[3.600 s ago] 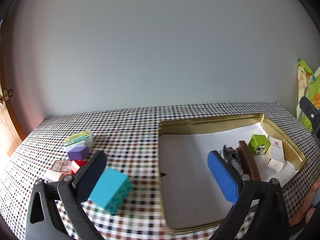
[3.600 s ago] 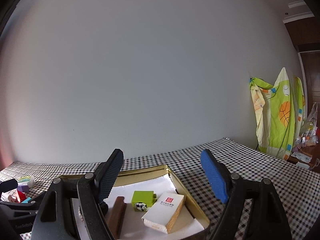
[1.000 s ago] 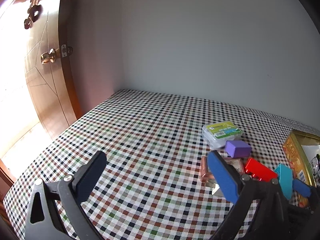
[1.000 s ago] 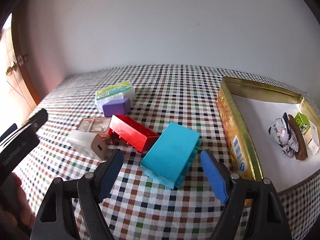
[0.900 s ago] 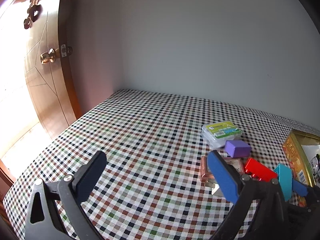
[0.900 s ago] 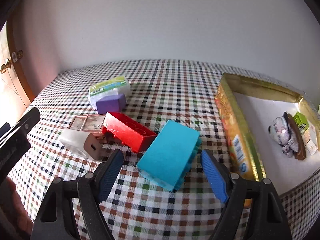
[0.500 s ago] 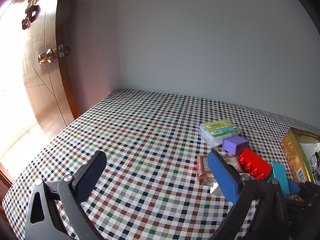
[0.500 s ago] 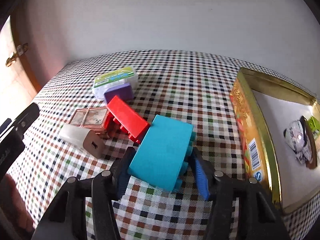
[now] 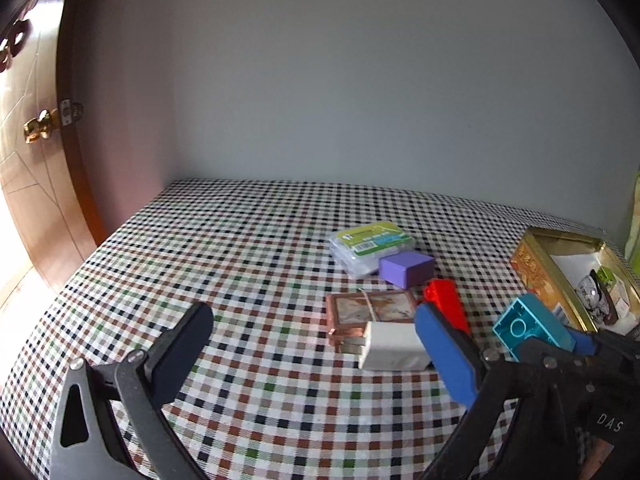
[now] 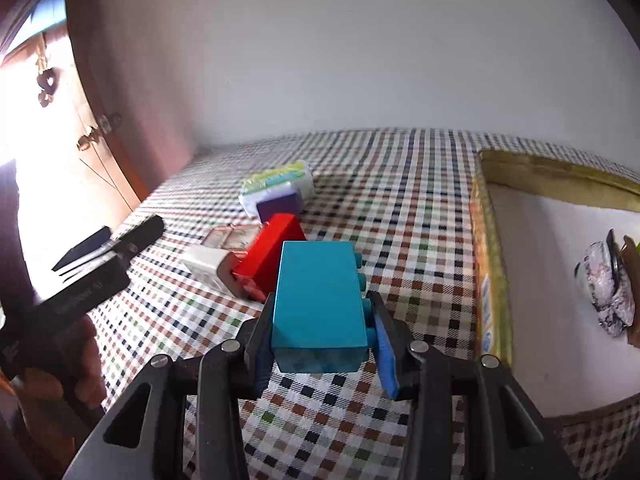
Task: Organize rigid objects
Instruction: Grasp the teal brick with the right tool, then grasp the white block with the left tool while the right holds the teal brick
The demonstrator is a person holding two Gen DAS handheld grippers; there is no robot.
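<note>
Right gripper (image 10: 320, 334) jaws were closing on the teal block (image 10: 320, 300), pads against both its sides, block between the red block (image 10: 272, 248) and the gold tin (image 10: 490, 264), over the checked cloth (image 10: 400, 200). Left gripper (image 9: 316, 344) jaws stood wide apart, nothing between them, near the white charger (image 9: 394, 346)

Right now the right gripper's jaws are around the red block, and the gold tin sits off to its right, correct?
Not quite. The right gripper has its jaws closing on the teal block, not the red block, which lies on the cloth beyond. The right wrist view shows it. The gold tin is indeed to its right.
</note>
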